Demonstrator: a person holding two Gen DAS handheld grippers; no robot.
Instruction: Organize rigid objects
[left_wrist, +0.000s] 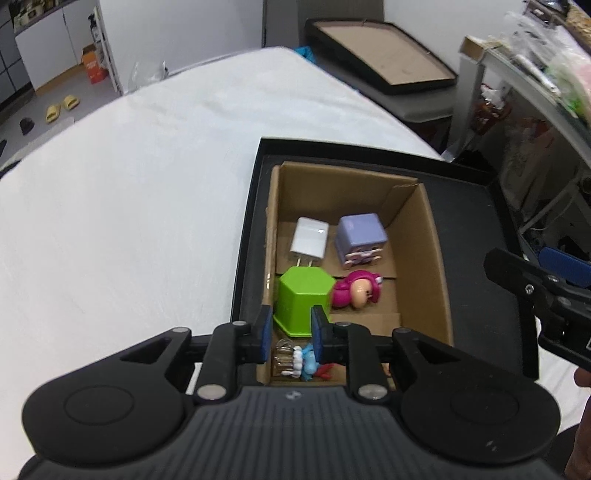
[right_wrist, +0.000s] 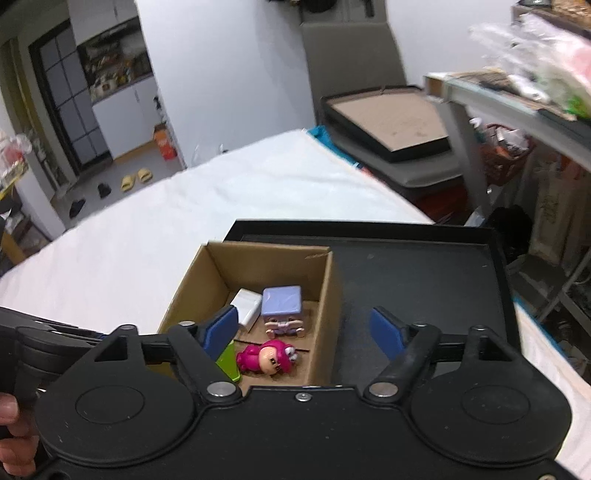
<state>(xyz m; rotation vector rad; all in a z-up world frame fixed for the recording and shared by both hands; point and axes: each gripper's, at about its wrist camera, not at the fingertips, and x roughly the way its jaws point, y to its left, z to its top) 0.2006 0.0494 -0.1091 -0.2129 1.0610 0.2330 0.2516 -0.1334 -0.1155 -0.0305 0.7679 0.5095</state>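
Observation:
A cardboard box (left_wrist: 424, 236) stands in a black tray (left_wrist: 476, 229) on the white table. It holds a white charger (left_wrist: 309, 236), a lilac cube toy (left_wrist: 360, 238), a pink figure (left_wrist: 354, 290), a green hexagonal block (left_wrist: 303, 301) and small toys at the near end (left_wrist: 301, 360). My left gripper (left_wrist: 290, 330) is over the box's near end, shut on the green block. My right gripper (right_wrist: 306, 330) is open and empty above the box (right_wrist: 325, 280), with the pink figure (right_wrist: 266, 356), cube (right_wrist: 282, 301) and charger (right_wrist: 247, 304) below. The right gripper also shows in the left wrist view (left_wrist: 543, 291).
The white table (left_wrist: 129, 206) stretches left and far. A second black tray with a brown panel (left_wrist: 384, 51) rests on a grey chair behind. A cluttered metal shelf (left_wrist: 535, 85) stands at the right. Slippers (left_wrist: 61, 107) lie on the floor.

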